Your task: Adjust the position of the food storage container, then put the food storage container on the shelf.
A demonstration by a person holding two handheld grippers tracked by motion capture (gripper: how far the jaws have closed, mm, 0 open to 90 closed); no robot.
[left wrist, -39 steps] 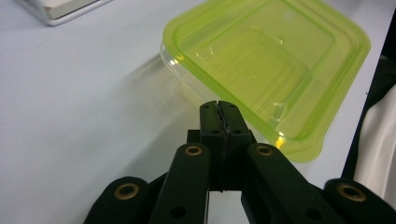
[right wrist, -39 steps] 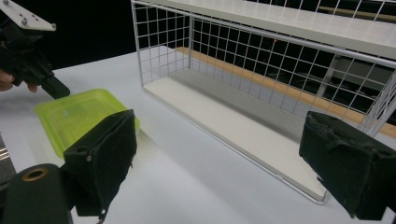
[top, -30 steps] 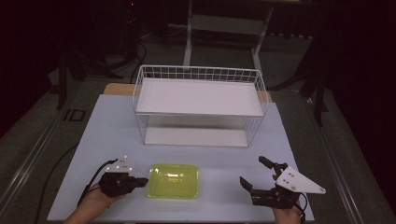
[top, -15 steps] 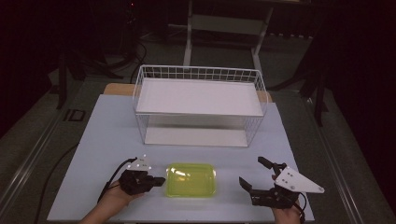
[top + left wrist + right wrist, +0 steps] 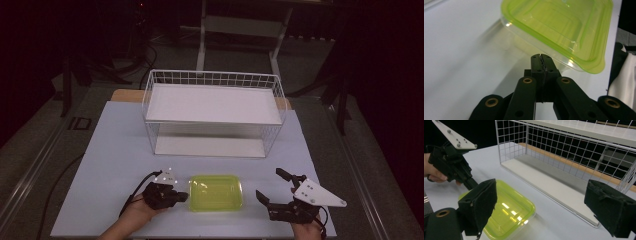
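A clear container with a yellow-green lid [image 5: 216,192] lies flat near the table's front edge. My left gripper [image 5: 182,196] is shut, jaws pressed together with nothing between them. Its tip [image 5: 541,56] touches the near side wall of the container [image 5: 559,27], just under the lid's rim. My right gripper [image 5: 272,185] stands open to the right of the container, a little apart from it. In the right gripper view its two black pads [image 5: 479,207] spread wide, the container [image 5: 506,217] lies between and beyond them, and the left gripper [image 5: 472,185] meets the container's far side.
A white wire shelf rack [image 5: 212,107] with two white boards stands at the back middle of the pale table [image 5: 120,145]. In the right gripper view its mesh wall [image 5: 574,157] is close ahead on the right. Cables trail from both grippers off the front edge.
My left gripper has slid to the right with its jaws shut, and the container has moved to the right ahead of it, closer to the right gripper. The right gripper has stayed still.
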